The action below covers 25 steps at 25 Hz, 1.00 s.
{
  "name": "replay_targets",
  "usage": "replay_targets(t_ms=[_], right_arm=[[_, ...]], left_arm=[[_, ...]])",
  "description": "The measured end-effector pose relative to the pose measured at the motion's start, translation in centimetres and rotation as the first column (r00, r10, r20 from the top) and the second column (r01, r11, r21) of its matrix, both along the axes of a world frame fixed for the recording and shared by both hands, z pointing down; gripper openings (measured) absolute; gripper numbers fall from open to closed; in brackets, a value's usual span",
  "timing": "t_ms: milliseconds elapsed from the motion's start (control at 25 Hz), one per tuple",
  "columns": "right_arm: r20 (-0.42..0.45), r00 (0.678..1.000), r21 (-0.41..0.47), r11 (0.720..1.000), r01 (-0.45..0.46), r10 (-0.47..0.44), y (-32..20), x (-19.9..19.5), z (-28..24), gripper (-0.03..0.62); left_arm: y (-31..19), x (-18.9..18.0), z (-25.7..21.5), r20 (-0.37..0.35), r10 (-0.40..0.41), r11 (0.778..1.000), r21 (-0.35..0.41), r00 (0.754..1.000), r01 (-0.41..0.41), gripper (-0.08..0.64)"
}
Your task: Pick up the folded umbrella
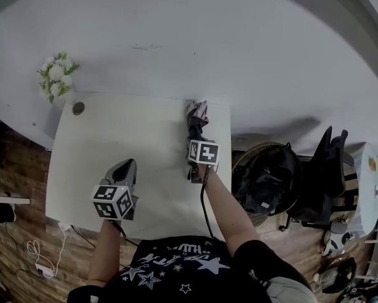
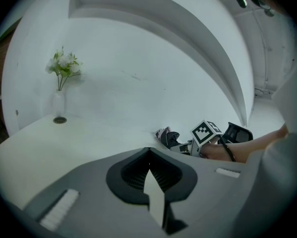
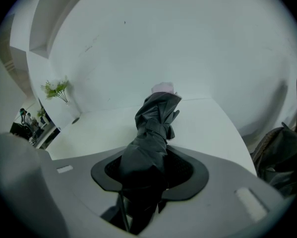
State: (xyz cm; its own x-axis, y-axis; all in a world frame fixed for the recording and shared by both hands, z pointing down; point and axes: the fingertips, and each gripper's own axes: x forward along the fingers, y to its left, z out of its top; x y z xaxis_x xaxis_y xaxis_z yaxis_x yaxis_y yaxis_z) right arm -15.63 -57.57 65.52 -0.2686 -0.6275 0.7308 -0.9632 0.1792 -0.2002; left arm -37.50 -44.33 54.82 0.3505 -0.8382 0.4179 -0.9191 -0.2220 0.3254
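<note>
The folded umbrella (image 1: 197, 114), dark grey with a pale tip, lies along the right edge of the white table (image 1: 132, 131). My right gripper (image 1: 194, 135) reaches over its near end. In the right gripper view the umbrella (image 3: 156, 114) runs away from me and fills the gap of the right gripper (image 3: 148, 168), with both black pads against its fabric. The left gripper (image 1: 127, 167) hovers over the table's near left part with nothing in it. Its jaws meet at the tips in the left gripper view (image 2: 148, 155), which shows the umbrella (image 2: 167, 136) far off to the right.
A vase of white flowers (image 1: 56, 77) stands at the table's far left corner beside a round cable hole (image 1: 79, 108). A white wall runs behind the table. Right of the table, a basket holds a black bag (image 1: 267, 178). A white charger and cable (image 1: 43, 261) lie on the wooden floor at the left.
</note>
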Motion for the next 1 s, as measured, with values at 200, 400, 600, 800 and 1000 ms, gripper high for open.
replay_targets(t_ms=[200, 400, 600, 800, 1000], right_arm=[[0.118, 0.993, 0.004, 1.0, -0.022, 0.022, 1.0, -0.1, -1.7, 0.201], [0.192, 0.981, 0.068, 0.997, -0.026, 0.013, 1.6, 0.3, -4.7, 0.199], [0.231, 0.973, 0.147, 0.989, -0.004, -0.03, 2.4, 0.8, -8.1, 0.199], [0.253, 0.963, 0.203, 0.978, 0.042, -0.093, 4.1, 1.3, -10.4, 0.199], [0.271, 0.951, 0.236, 0.968, 0.085, -0.15, 6.3, 3.1, -11.9, 0.2]], left_arm=[[0.4, 0.2, -1.2, 0.009, -0.003, 1.0, 0.022, 1.0, 0.003, 0.003], [0.9, 0.5, -3.0, 0.026, -0.012, 0.998, 0.061, 1.0, 0.01, 0.003], [1.9, 0.9, -4.6, 0.043, -0.035, 0.995, 0.093, 0.998, 0.031, 0.003], [3.1, 2.1, -5.9, 0.051, -0.059, 0.992, 0.117, 0.997, 0.053, 0.003], [4.7, 4.6, -6.7, 0.06, -0.07, 0.99, 0.128, 0.996, 0.062, 0.003]])
